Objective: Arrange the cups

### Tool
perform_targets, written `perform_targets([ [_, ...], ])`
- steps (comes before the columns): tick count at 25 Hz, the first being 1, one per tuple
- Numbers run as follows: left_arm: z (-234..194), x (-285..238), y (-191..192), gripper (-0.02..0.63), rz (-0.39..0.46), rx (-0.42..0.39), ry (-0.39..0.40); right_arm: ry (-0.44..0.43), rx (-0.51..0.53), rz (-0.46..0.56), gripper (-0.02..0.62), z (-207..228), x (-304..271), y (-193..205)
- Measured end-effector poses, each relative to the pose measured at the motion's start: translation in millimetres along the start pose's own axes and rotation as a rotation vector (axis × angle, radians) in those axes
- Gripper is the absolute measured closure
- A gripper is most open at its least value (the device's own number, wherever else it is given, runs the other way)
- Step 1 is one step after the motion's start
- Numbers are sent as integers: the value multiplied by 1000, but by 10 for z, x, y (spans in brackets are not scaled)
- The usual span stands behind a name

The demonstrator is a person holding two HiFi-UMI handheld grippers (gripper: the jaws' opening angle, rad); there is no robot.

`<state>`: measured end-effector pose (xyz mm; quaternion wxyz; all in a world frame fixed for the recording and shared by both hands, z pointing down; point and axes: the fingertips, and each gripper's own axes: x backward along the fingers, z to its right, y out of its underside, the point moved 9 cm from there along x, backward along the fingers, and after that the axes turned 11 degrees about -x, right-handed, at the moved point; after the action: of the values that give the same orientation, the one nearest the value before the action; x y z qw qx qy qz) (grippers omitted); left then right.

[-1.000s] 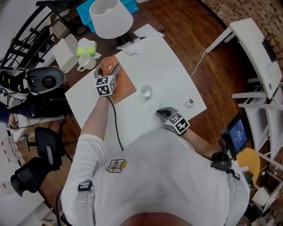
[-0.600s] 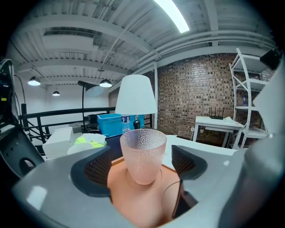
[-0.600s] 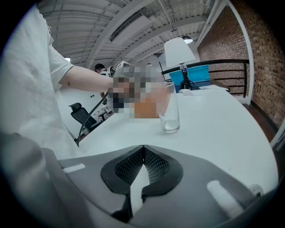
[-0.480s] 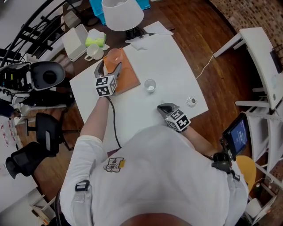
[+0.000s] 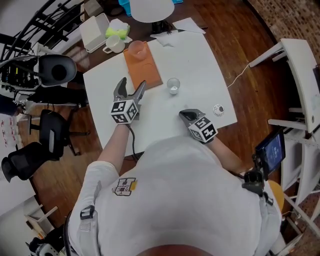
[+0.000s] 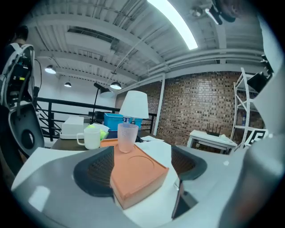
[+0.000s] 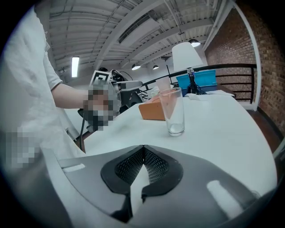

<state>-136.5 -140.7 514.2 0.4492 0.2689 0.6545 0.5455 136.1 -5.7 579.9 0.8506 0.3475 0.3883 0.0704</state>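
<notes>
Right gripper (image 5: 186,115) (image 7: 142,165): the fingers are seen closed flat against each other, with nothing held. It is kept low over the white table (image 5: 197,60).

Ahead of these fingertips and slightly to their right, a clear glass (image 5: 173,85) (image 7: 173,111) is stood upright on the bare table, well apart from them. Off to the right of the right fingers a small round item (image 5: 218,109) is noted on the table; what it is cannot be made out.

Left gripper (image 5: 131,86) (image 6: 140,165): the fingers are spread wide and have just been opening. Nothing is gripped. The near corner of an orange tray (image 5: 145,72) (image 6: 133,187) is framed between them, and the pads are not pressed on it. Just past the fingertips an empty round recess is seen in the tray top.

At the tray's far end, straight ahead of the left fingers, a frosted pink cup (image 5: 136,48) (image 6: 127,137) is stood upright.

Beyond the cup, to the left of the fingers' line, a white mug (image 5: 115,45) (image 6: 92,138) is seen, with something yellow-green (image 5: 120,32) behind it. Farther left a white box (image 5: 94,32) is noted. Farthest ahead a blue bin (image 6: 122,121) and a white lamp shade (image 5: 150,6) (image 6: 134,104) (image 7: 187,55) are seen.
</notes>
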Motion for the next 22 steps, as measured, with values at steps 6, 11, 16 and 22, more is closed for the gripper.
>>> perform_targets([
  [6, 329, 298, 278, 239, -49, 33, 42, -23, 30, -19, 595, -94, 15, 51],
  [11, 560, 468, 517, 294, -102, 61, 61, -31, 38, -26, 595, -119, 35, 76],
  [16, 783, 602, 773, 359, -164, 100, 76, -38, 39, -43, 595, -79, 31, 104],
  [22, 1060, 712, 1026, 512, -260, 123, 105, -69, 57, -72, 595, -45, 8, 99],
])
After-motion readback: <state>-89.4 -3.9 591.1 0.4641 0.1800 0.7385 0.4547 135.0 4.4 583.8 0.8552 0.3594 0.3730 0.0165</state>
